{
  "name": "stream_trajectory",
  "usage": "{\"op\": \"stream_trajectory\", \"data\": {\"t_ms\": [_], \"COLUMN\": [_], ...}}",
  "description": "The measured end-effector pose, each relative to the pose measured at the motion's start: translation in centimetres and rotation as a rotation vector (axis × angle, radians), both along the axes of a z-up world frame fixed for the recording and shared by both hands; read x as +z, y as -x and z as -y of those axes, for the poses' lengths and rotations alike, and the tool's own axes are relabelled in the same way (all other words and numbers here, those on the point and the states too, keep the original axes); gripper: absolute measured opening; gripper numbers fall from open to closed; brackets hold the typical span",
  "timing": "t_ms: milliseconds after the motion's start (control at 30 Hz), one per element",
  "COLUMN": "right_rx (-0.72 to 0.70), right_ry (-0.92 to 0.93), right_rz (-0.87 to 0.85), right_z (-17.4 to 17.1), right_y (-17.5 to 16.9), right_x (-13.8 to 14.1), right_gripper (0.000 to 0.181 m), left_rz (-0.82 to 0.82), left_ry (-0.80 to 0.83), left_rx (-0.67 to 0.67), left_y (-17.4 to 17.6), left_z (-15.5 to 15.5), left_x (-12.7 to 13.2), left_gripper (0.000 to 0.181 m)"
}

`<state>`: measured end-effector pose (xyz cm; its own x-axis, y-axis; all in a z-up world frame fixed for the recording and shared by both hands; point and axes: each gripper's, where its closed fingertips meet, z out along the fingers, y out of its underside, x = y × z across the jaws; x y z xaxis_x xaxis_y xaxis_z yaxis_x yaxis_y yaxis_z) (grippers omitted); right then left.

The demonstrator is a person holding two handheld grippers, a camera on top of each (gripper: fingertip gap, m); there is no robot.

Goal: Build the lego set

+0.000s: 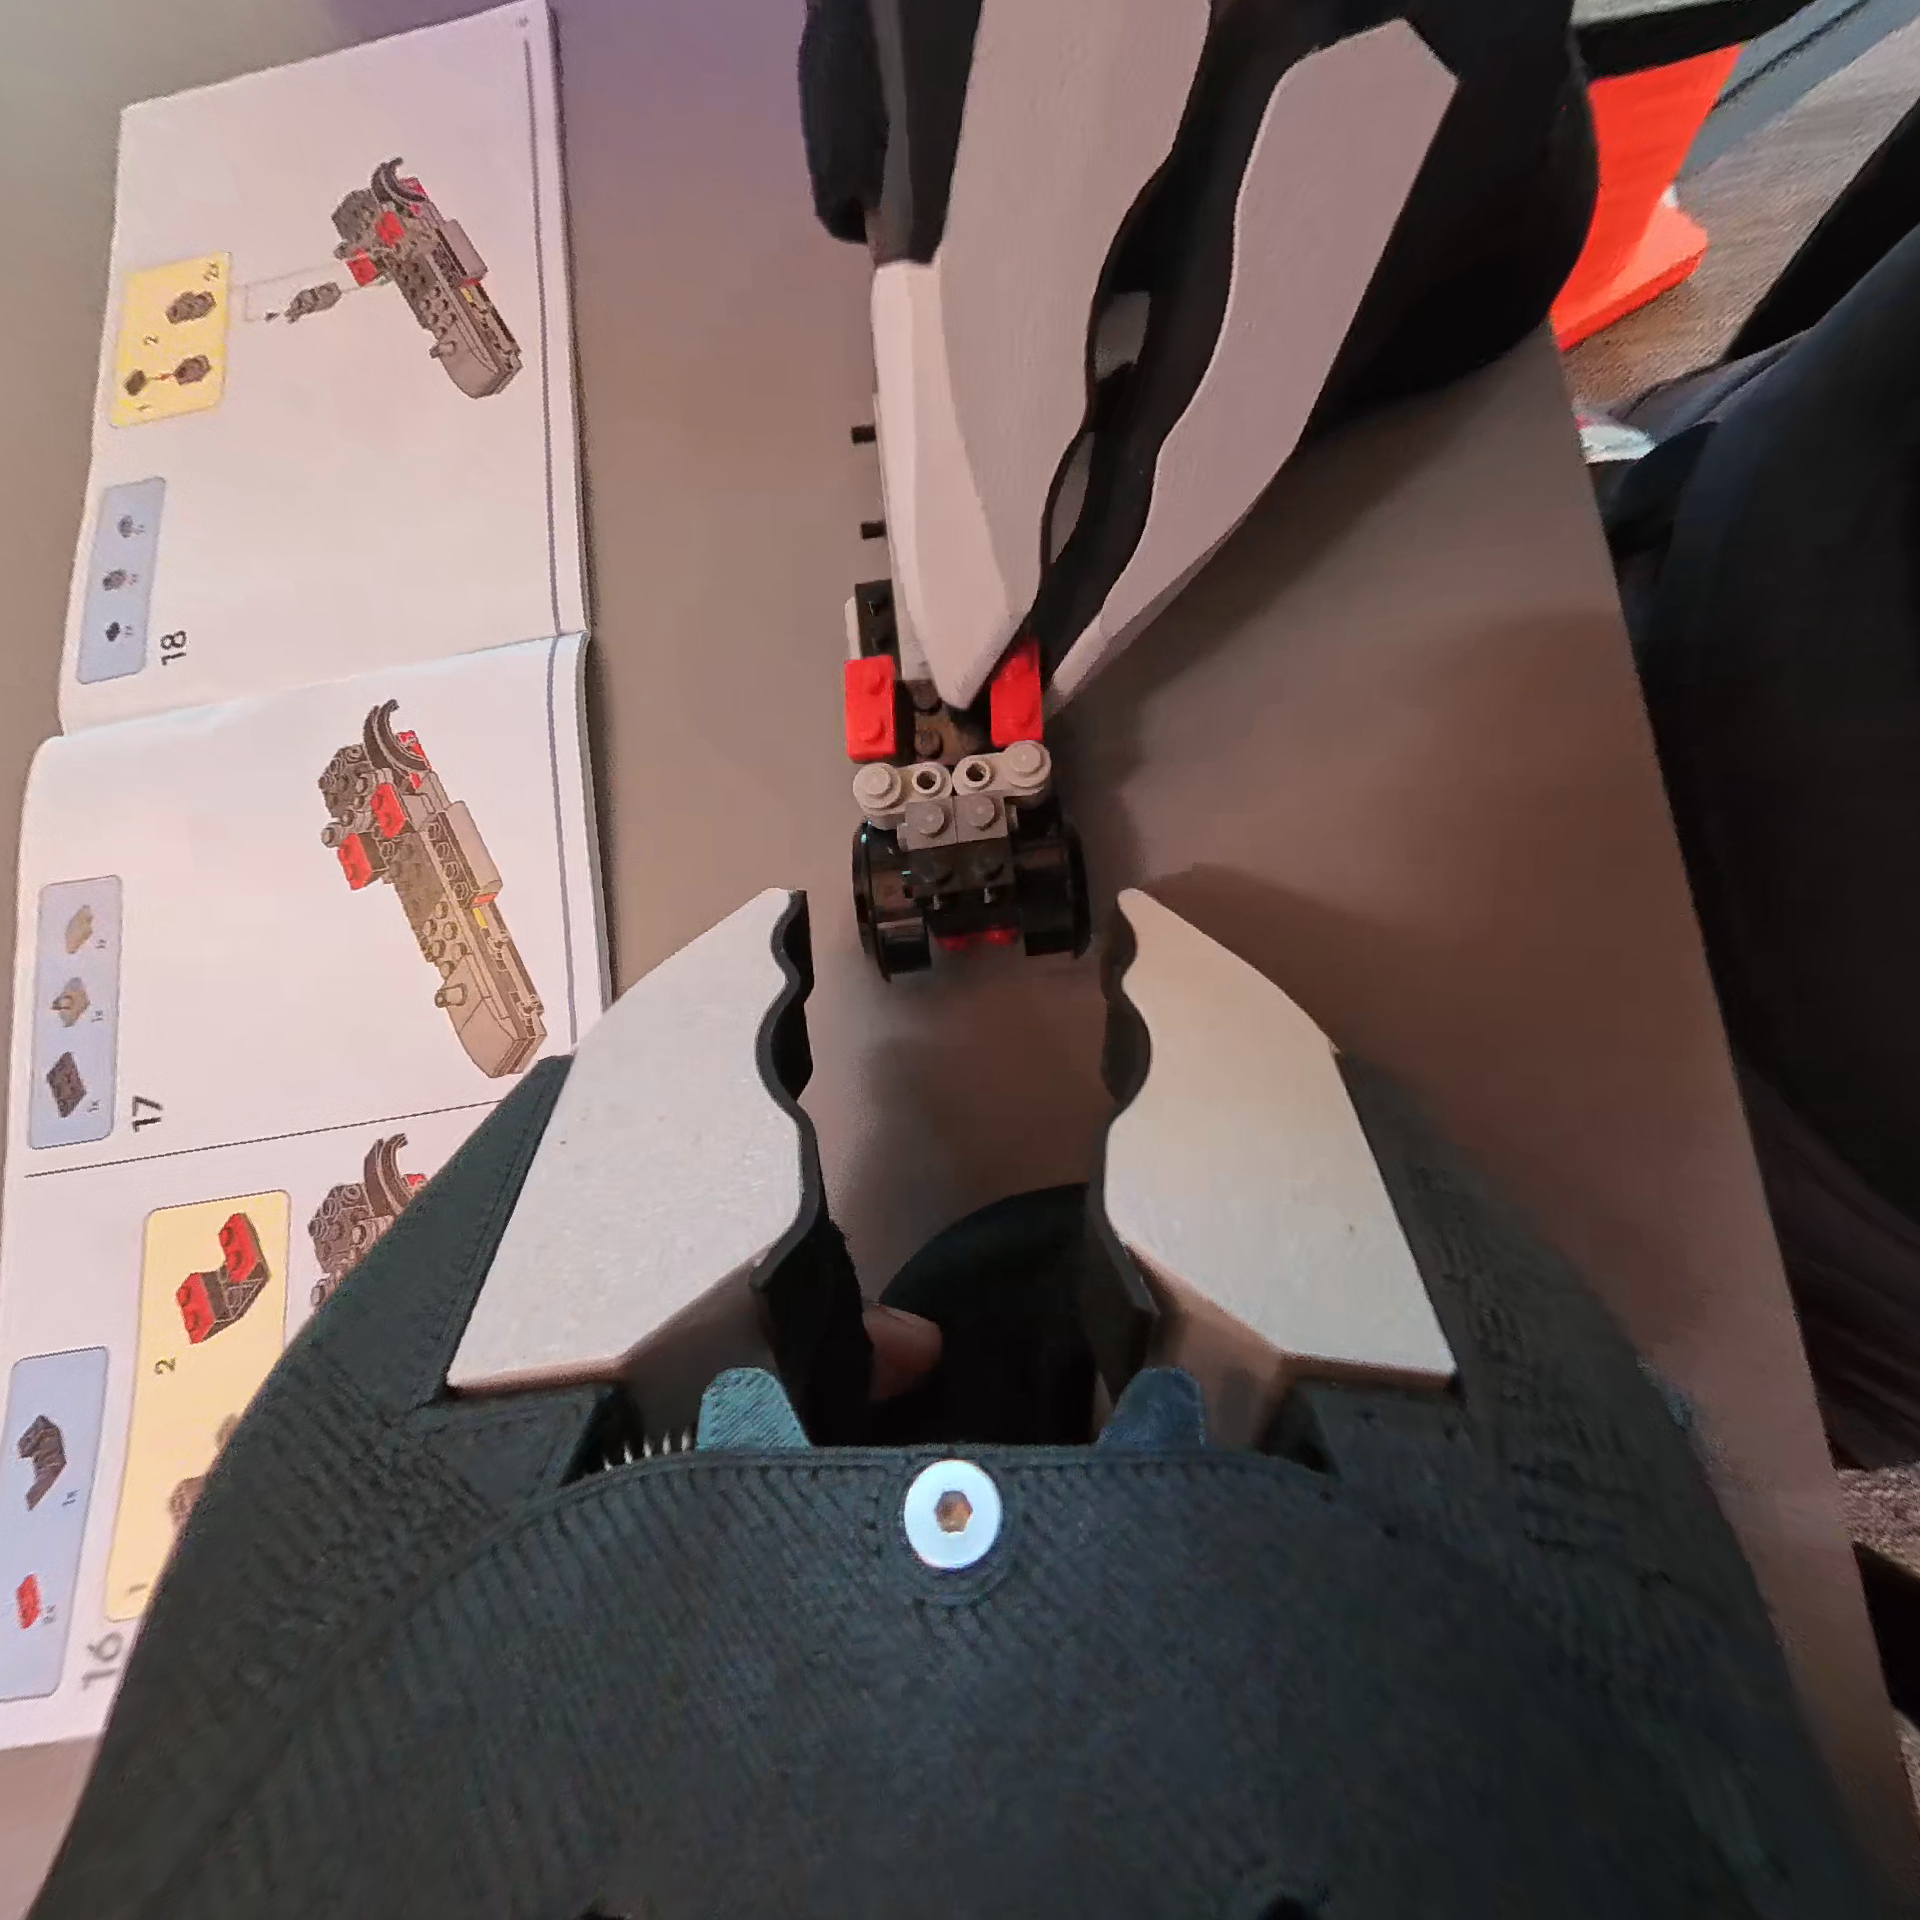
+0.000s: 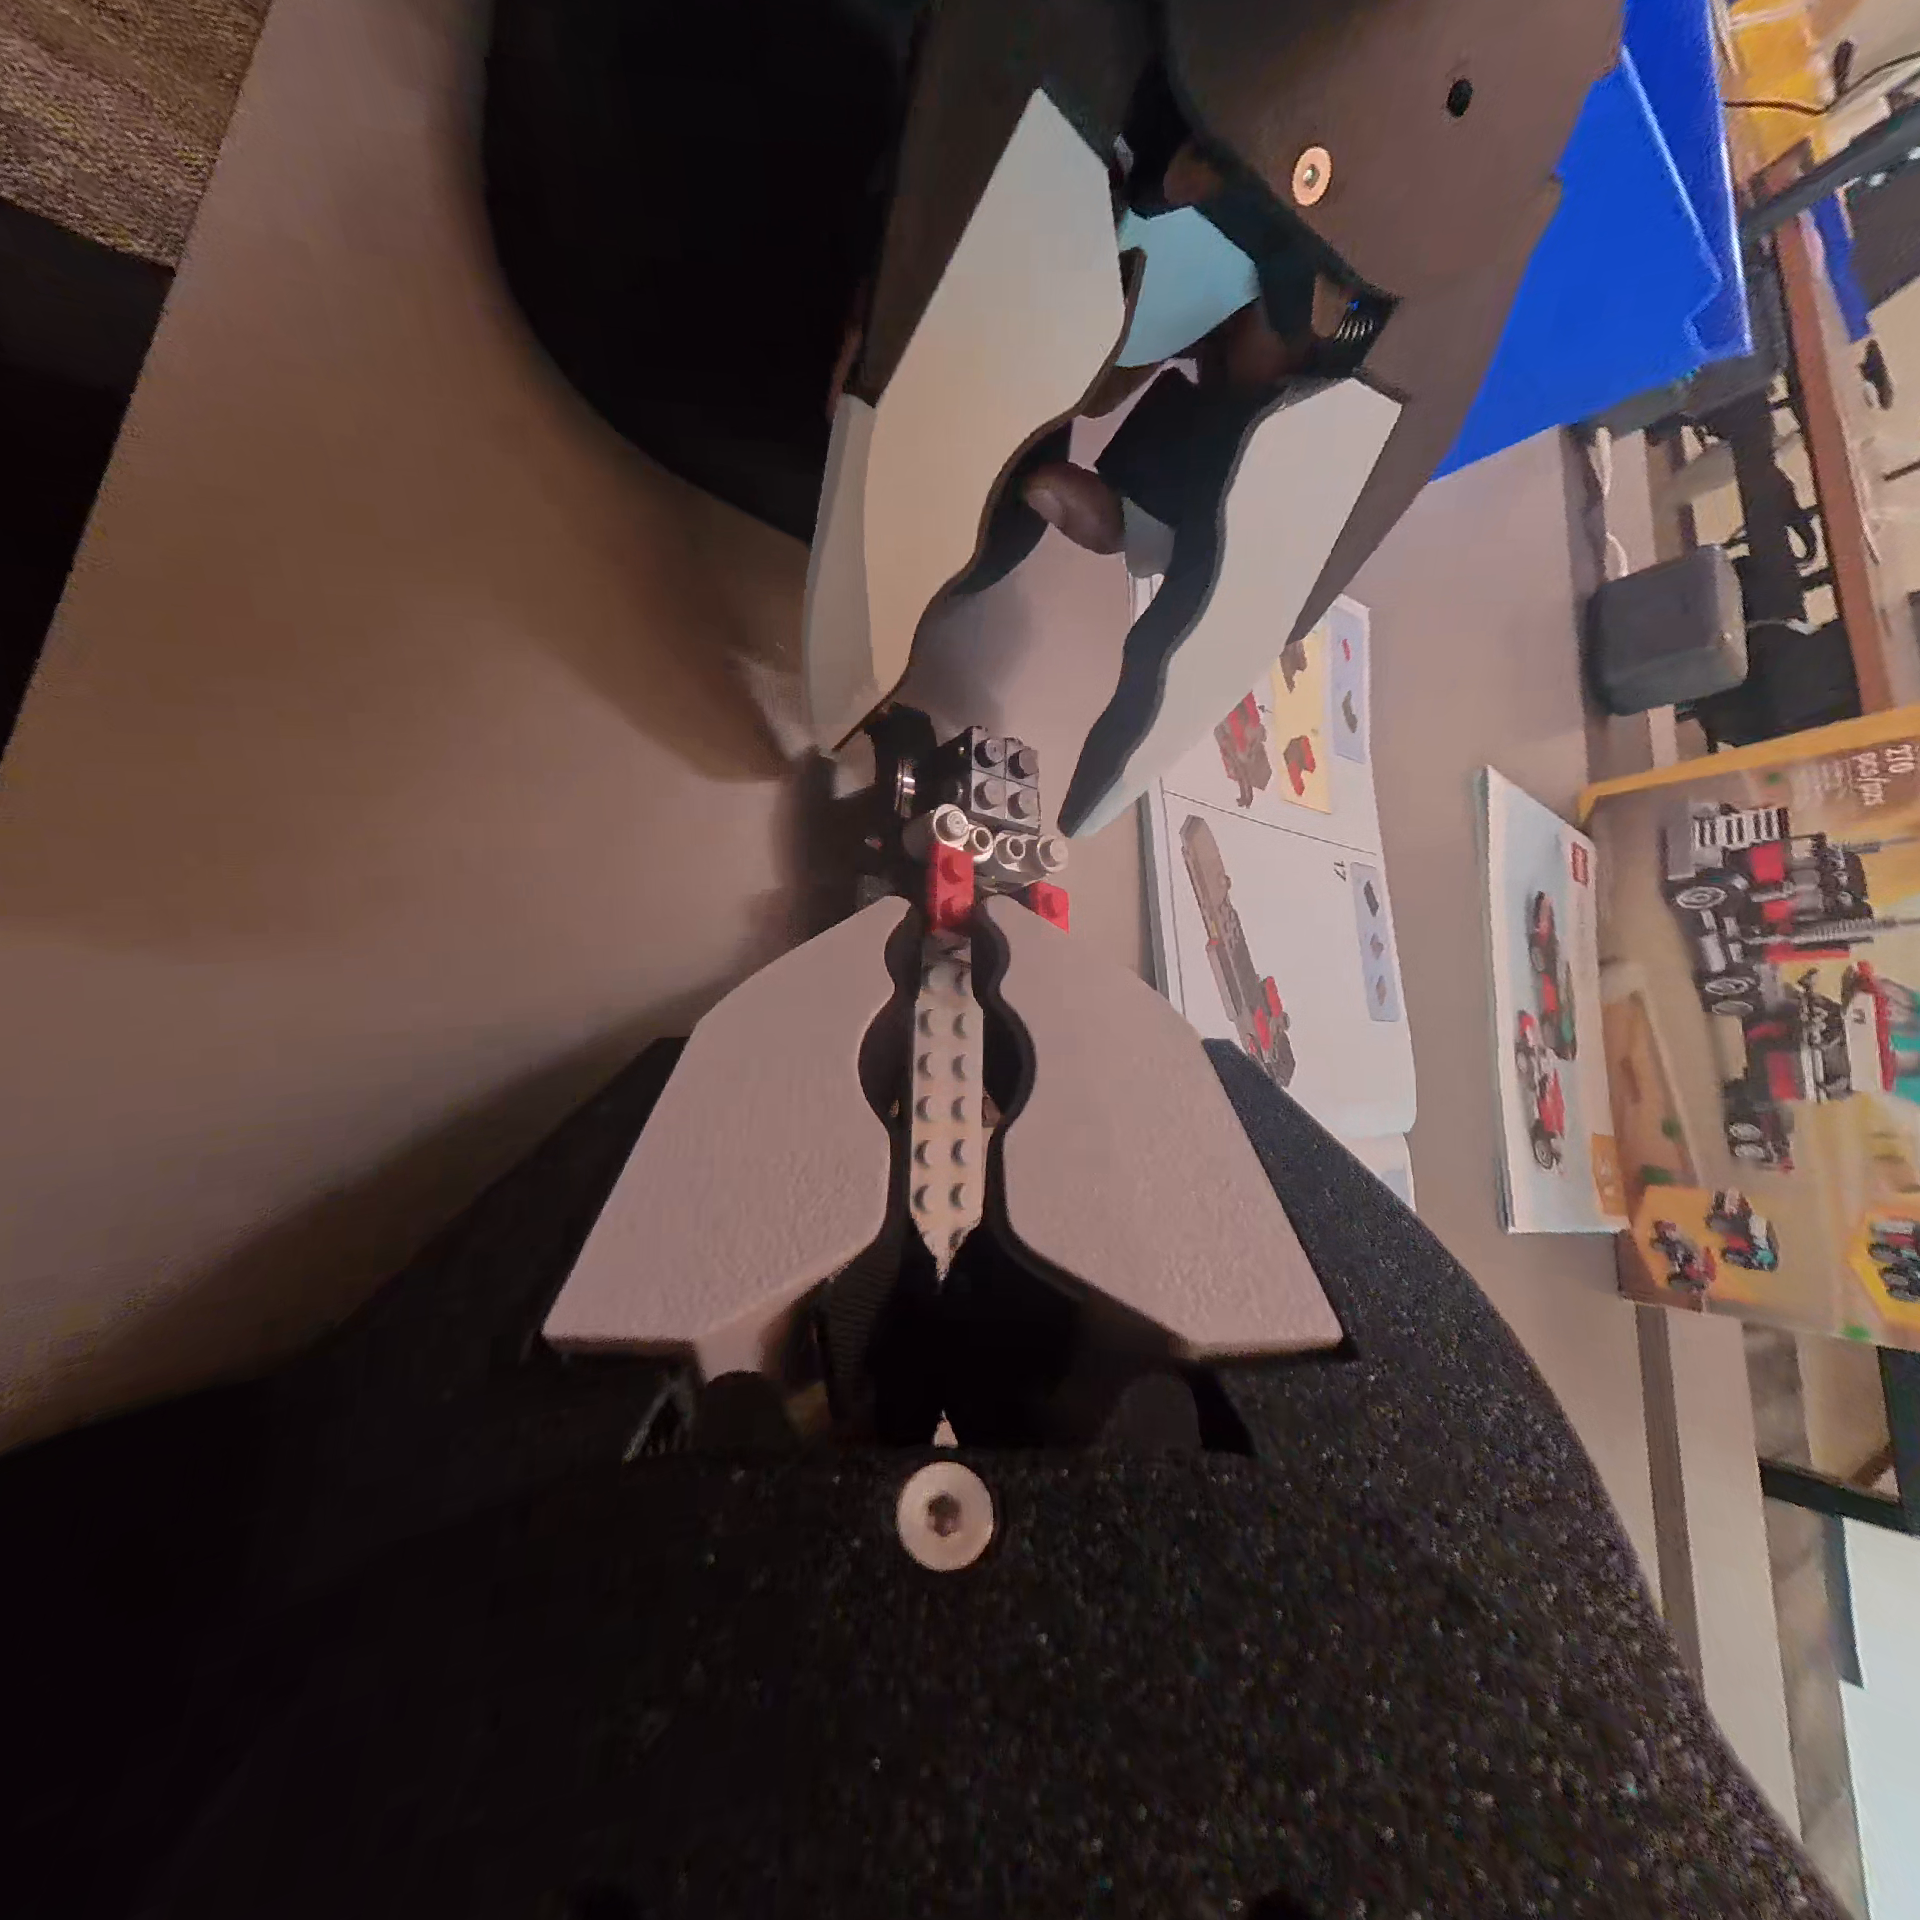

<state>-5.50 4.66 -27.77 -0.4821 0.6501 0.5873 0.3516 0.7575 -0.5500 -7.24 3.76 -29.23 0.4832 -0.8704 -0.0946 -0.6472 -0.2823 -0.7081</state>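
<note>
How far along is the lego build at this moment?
Partly done: the lego model already has its long grey base, red bricks and black wheels. In hand: the right gripper clamps the base while the open left gripper faces the wheeled end. The booklet shows further steps.

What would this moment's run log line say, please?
right gripper: shut on lego model | left gripper: open, facing model's wheel end | instruction booklet: open

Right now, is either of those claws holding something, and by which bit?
Yes: the right gripper clamps the lego model by its long grey studded body. The left gripper is open, empty.
</note>
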Motion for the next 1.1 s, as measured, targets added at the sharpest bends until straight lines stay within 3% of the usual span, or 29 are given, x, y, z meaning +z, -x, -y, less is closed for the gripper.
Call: {"op": "stream_trajectory", "data": {"t_ms": [300,567,900,1100], "right_rx": [0.042,0.026,0.079,0.049], "right_ry": [0.070,0.160,-0.039,0.037], "right_rz": [0.037,0.150,0.250,0.213], "right_z": [0.1,0.3,0.5,0.9], "right_y": [0.0,-0.3,-0.6,-0.9], "right_x": [-0.5,-0.8,-1.2,-1.4], "right_gripper": [0.009,0.022,0.032,0.038], "left_rz": [-0.031,-0.021,-0.008,-0.002], "left_ry": [0.027,0.050,0.074,0.090], "left_rx": [-0.004,-0.007,-0.007,-0.006], "left_y": [0.0,0.0,0.0,0.0], "left_z": [0.1,0.1,0.2,0.2], "left_x": [-0.6,-0.7,-0.7,-0.8], "left_gripper": [0.044,0.044,0.044,0.043]}}
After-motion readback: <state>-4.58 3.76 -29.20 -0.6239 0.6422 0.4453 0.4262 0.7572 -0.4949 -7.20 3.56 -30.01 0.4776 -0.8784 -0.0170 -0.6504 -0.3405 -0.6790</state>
